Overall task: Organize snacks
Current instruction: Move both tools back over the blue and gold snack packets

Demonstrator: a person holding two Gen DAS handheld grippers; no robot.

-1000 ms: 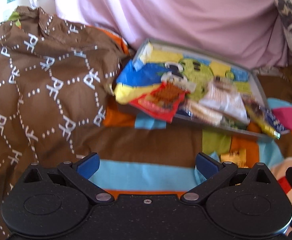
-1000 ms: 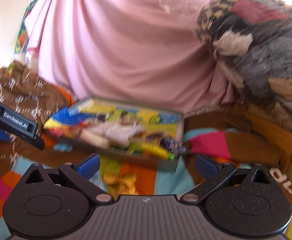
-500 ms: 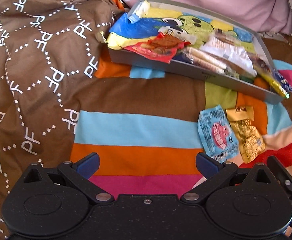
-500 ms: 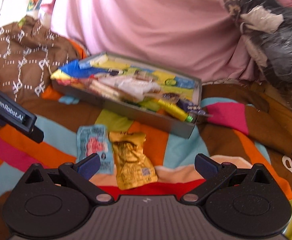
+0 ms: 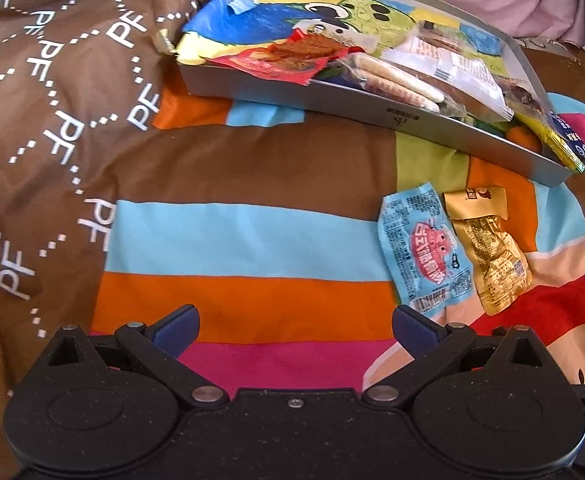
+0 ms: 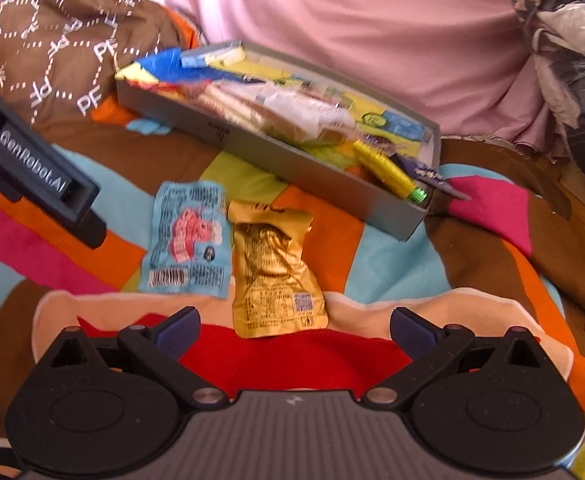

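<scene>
Since a second ago, when we saw mostly the grey tray (image 5: 408, 116) of snacks, we have tipped both tongs down toward the bed. Two loose packets now show: one blue packet (image 6: 186, 240) at eleven o'clock from our right tongs (image 6: 294, 326), one gold packet (image 6: 276, 272) at twelve, touching. Left tongs (image 5: 294, 326) and right gape wide, empty.
</scene>
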